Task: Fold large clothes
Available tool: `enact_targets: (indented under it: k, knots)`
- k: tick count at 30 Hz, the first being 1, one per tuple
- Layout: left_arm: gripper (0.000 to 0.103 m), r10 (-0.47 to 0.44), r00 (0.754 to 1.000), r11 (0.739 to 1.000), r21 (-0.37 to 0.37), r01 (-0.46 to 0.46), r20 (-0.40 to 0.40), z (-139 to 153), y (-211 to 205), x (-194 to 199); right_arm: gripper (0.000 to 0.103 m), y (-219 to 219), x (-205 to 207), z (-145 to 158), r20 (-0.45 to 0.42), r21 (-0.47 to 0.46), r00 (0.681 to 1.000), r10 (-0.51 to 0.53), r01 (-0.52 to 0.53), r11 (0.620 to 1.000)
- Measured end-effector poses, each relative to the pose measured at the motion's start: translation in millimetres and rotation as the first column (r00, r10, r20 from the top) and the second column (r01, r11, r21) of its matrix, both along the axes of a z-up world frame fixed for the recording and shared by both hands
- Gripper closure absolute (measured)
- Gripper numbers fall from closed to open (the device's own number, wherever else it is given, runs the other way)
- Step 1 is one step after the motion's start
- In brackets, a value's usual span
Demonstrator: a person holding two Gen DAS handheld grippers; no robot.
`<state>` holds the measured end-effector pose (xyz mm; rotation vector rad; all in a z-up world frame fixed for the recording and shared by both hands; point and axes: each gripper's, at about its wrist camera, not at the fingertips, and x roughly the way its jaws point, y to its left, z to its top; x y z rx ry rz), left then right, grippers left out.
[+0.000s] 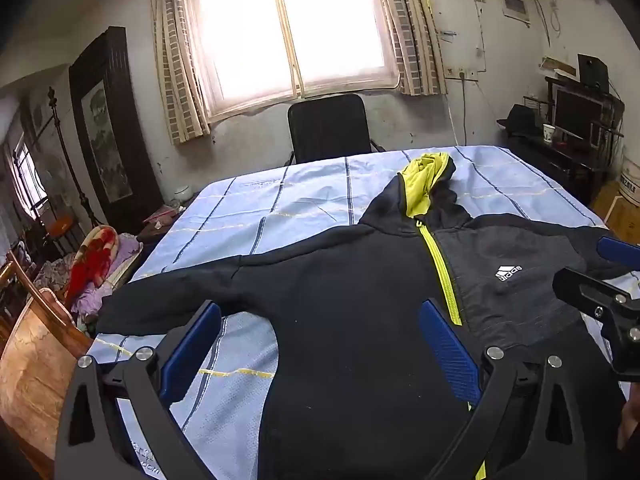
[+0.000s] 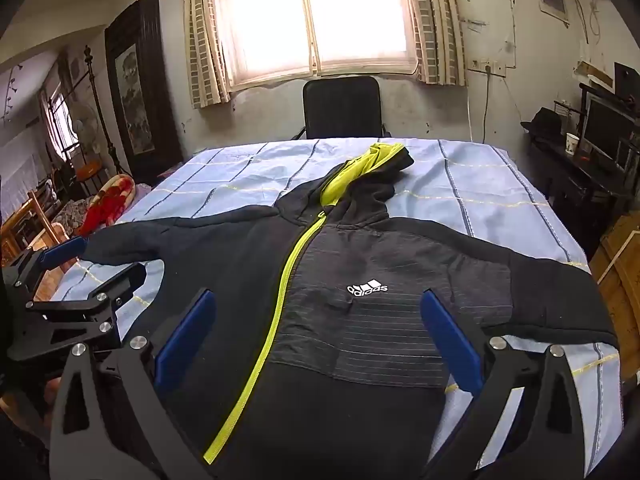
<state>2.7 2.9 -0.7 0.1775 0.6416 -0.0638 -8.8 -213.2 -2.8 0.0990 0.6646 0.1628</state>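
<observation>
A black and grey zip hoodie [image 1: 360, 300] with a yellow-green zipper and hood lining lies face up and spread flat on the table, sleeves out to both sides; it also shows in the right wrist view [image 2: 360, 280]. My left gripper [image 1: 320, 344] is open, hovering above the hoodie's left half near the bottom hem, holding nothing. My right gripper [image 2: 316, 332] is open above the hoodie's right chest panel, holding nothing. Each gripper shows at the edge of the other's view: the right gripper [image 1: 600, 276], the left gripper [image 2: 80, 264].
The table is covered by a light blue striped cloth [image 2: 480, 184]. A black chair [image 2: 342, 108] stands at the far edge under the window. A dark desk with a monitor [image 2: 600, 132] is at the right. A wooden chair [image 1: 36, 344] and bedding are at the left.
</observation>
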Motion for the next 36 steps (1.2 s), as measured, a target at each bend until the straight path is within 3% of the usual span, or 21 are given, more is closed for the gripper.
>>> enact_targets:
  k: [3, 7, 17, 36]
  knots:
    - [0.003, -0.017, 0.999, 1.000, -0.010, 0.017, 0.033, 4.2, 2.0, -7.6, 0.004, 0.7, 2.9, 0.7, -0.003, 0.016, 1.000, -0.003, 0.003, 1.000]
    - [0.003, -0.009, 1.000, 1.000, 0.010, 0.009, 0.012, 1.8, -4.6, -8.8, 0.004, -10.6, -2.9, 0.3, 0.040, 0.065, 0.999, -0.026, 0.023, 0.998]
    - [0.003, 0.033, 0.998, 0.999, -0.010, -0.034, -0.044, -15.6, 2.1, -3.5, 0.004, -11.6, -6.9, -5.7, 0.007, 0.053, 0.999, -0.040, 0.039, 0.998]
    - [0.003, 0.041, 0.999, 0.999, 0.007, -0.041, -0.028, -15.3, 2.9, -5.5, 0.004, -11.0, -5.8, -11.1, -0.003, 0.061, 0.999, -0.038, 0.038, 0.997]
